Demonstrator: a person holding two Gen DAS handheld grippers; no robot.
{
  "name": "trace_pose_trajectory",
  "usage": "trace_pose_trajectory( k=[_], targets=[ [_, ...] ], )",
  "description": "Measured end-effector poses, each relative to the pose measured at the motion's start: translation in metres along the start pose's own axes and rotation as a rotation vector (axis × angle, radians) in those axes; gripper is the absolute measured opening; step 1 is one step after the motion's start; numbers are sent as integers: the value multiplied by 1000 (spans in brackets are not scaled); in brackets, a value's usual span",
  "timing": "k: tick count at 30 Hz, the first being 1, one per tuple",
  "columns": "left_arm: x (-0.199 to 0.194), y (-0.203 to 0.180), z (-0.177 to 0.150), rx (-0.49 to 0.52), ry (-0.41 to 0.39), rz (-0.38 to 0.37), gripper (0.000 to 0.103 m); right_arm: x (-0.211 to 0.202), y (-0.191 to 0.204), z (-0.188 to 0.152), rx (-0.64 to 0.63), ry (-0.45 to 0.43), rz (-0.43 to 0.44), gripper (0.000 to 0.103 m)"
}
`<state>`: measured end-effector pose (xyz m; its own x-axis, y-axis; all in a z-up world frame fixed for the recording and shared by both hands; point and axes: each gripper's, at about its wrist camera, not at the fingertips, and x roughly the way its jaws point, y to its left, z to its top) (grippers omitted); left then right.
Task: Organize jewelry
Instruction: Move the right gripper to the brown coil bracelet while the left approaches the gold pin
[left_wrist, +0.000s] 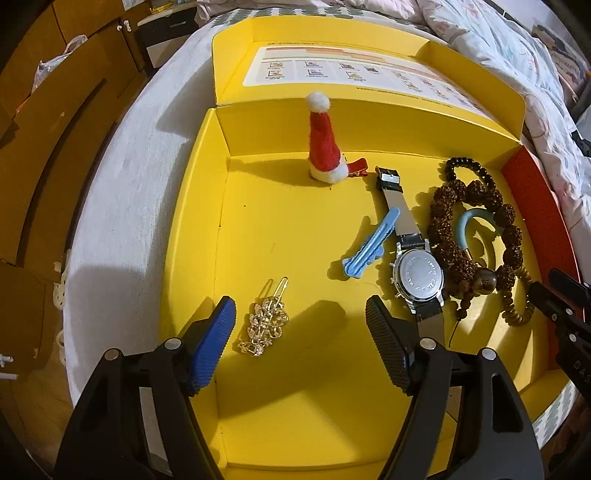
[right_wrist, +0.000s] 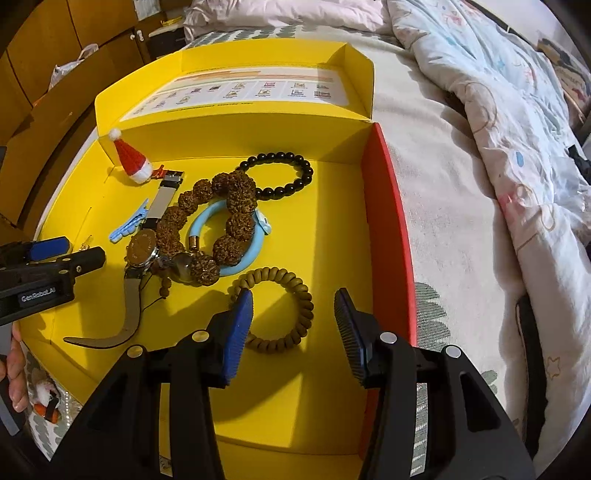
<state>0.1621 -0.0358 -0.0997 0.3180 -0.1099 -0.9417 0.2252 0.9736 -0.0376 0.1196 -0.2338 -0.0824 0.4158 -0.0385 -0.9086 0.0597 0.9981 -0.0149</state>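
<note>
An open yellow box (left_wrist: 258, 229) (right_wrist: 332, 206) on a bed holds jewelry. My left gripper (left_wrist: 301, 308) is open and empty, low over the box floor, with a gold rhinestone hair clip (left_wrist: 266, 321) between its fingers. A blue hair clip (left_wrist: 369, 248), a silver watch (left_wrist: 417, 275), a brown bead bracelet (left_wrist: 476, 221), a black bead bracelet (right_wrist: 284, 173) and a Santa hat clip (left_wrist: 325, 142) lie beyond. My right gripper (right_wrist: 293, 308) is open and empty over a tan wooden bead bracelet (right_wrist: 275, 310). A light blue bangle (right_wrist: 240, 236) lies under the brown beads.
The box lid (right_wrist: 258, 88) stands open at the back, with a red side wall (right_wrist: 391, 221) on the right. A rumpled patterned quilt (right_wrist: 498, 129) lies on the bed to the right. Wooden cabinets (left_wrist: 55, 129) stand on the left. The left gripper also shows in the right wrist view (right_wrist: 66, 254).
</note>
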Motion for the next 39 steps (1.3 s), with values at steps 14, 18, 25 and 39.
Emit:
trace_pose_trajectory(
  k=[14, 18, 25, 39],
  targets=[
    [4, 1, 6, 3, 11, -25, 62, 10, 2, 0, -8, 20, -5, 49],
    [6, 0, 6, 15, 12, 15, 54, 12, 5, -1, -20, 20, -22, 49],
    [10, -7, 0, 34, 39, 68, 54, 12, 6, -1, -27, 21, -26, 49],
    [11, -10, -6, 38, 76, 85, 50, 15, 10, -3, -56, 21, -72, 46]
  ],
)
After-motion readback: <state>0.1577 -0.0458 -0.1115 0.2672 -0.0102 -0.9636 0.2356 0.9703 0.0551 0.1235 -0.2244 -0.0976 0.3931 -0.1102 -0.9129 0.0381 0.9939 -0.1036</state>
